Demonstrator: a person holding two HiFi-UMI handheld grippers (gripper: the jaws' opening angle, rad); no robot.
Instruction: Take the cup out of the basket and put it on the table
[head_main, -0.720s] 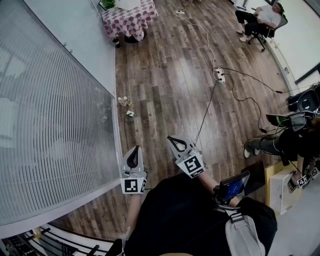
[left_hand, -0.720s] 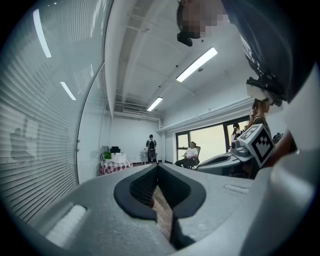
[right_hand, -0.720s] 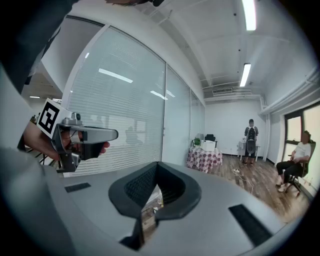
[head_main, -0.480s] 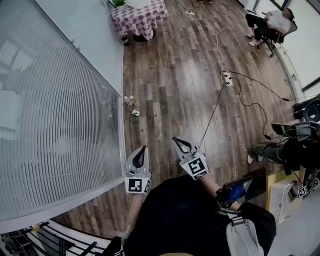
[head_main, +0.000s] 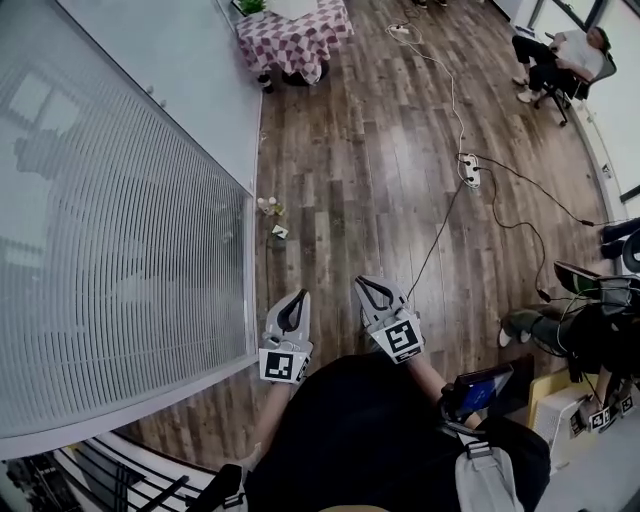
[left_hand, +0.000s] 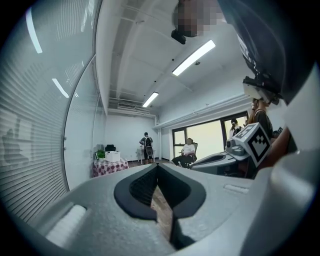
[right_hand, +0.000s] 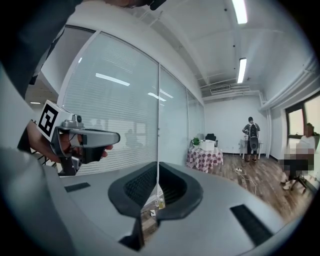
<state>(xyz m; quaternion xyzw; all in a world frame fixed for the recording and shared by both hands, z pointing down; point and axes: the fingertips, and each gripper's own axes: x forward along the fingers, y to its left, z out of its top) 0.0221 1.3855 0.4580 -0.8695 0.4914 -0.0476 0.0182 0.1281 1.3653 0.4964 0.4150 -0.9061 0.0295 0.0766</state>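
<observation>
Plainly, the task's work had not begun. The widest thing in sight was the wooden floor (head_main: 380, 150), which ran long and bare away from the person, bounded on the left of the head view by a ribbed glass wall (head_main: 120, 250). At the room's far end stood a checked-cloth worktop (head_main: 300, 40), close against that wall, with a white box (left_hand: 112, 156) and a small plant (head_main: 252, 6) on it.

Neither the cup nor the basket could be made out in any view. Whether the white box was the basket could not be told from there. If it was, the cup lay straight ahead of both tools and well apart from them, down the room's long axis.

A seated person (head_main: 560, 60) occupied the far right corner, a standing person (right_hand: 253, 132) was beyond the worktop, and more people with gear (head_main: 570, 330) crowded the near right edge. Open room therefore lay down the middle and along the glass.

The left tool (head_main: 299, 294) and the right tool (head_main: 362, 283) were held near the holder's chest, side by side and roughly level. Both had their jaws closed together on nothing. The left sat nearer the glass, so it was probably a little nearer the worktop's side.

A cable (head_main: 455, 190) with a power strip (head_main: 468, 168) trailed across the boards right of centre, a likely snag for the feet. Some small items (head_main: 270, 207) sat at the foot of the glass.
</observation>
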